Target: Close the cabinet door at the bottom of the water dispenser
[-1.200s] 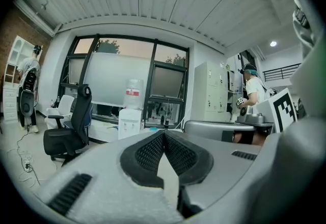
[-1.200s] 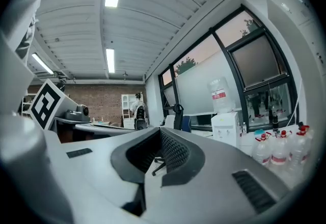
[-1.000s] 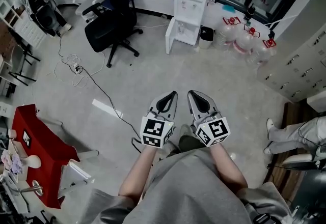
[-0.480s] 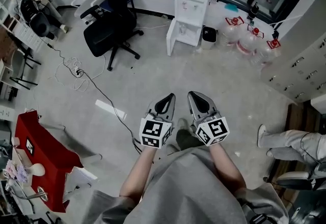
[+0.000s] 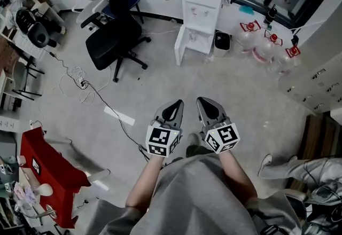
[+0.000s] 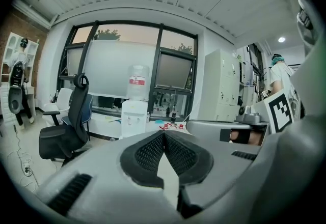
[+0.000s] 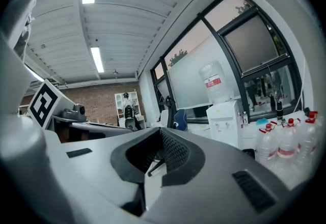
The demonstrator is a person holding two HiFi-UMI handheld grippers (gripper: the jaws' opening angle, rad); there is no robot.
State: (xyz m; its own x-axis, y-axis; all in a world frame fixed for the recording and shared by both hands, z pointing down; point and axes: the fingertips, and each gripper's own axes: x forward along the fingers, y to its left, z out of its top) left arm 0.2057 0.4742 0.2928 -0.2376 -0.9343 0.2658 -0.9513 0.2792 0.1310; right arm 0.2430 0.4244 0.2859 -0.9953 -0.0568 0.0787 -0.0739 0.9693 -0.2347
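Facing the boxy white dispenser (image 5: pixel 201 10), ribbed left claw (image 5: pixel 178 102) and right claw (image 5: pixel 201 100) sit clenched.

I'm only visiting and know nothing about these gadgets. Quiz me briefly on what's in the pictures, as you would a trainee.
1. True or false: the door at the bottom of the dispenser is already shut.
2. In the head view, what stands on the floor right of the dispenser? A a chair; B bottles; C a red table.
3. Fill in: the left gripper and the right gripper both have their jaws ____.
Key: 1 false, it stands open. 2 B. 3 shut, with nothing between them.
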